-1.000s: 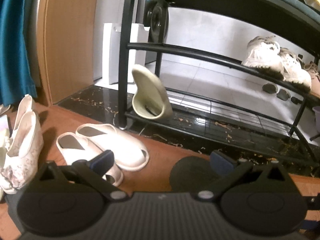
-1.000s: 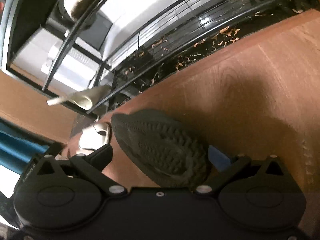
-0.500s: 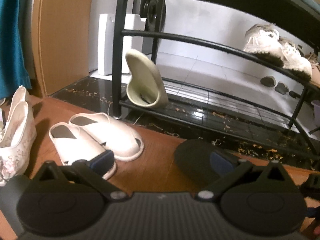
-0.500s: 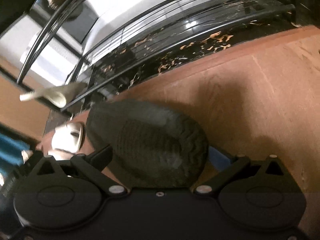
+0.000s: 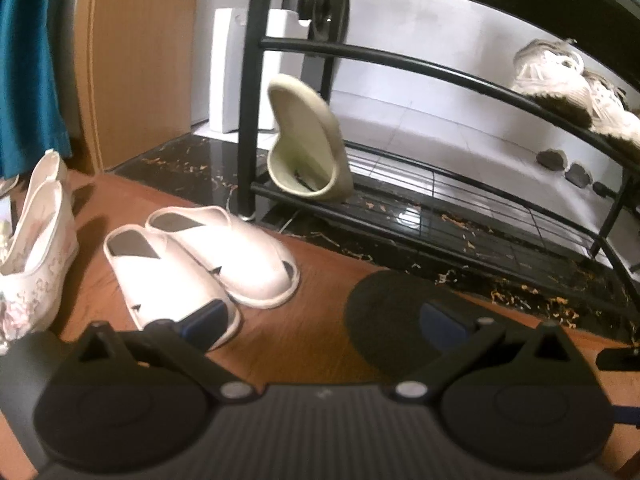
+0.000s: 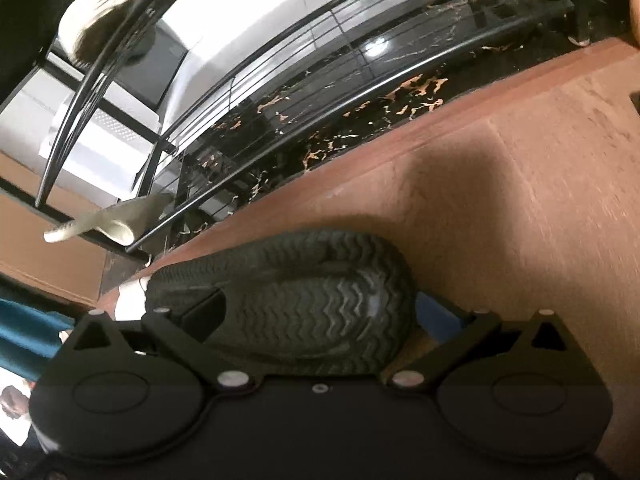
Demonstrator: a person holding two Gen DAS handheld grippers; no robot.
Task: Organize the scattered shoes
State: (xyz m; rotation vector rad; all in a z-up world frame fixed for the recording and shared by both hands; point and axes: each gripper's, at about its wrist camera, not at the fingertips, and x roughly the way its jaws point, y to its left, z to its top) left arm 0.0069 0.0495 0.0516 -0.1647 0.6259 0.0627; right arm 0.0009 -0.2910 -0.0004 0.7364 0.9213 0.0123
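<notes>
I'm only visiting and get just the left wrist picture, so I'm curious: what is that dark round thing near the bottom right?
Observer: It's a dark shoe. The right wrist view shows its sole, which has a wavy tread, turned towards the camera.
Operator: Is it just lying on the floor?
Observer: No, the right gripper has it, with one finger on either side of the shoe and the brown floor behind it.
</notes>
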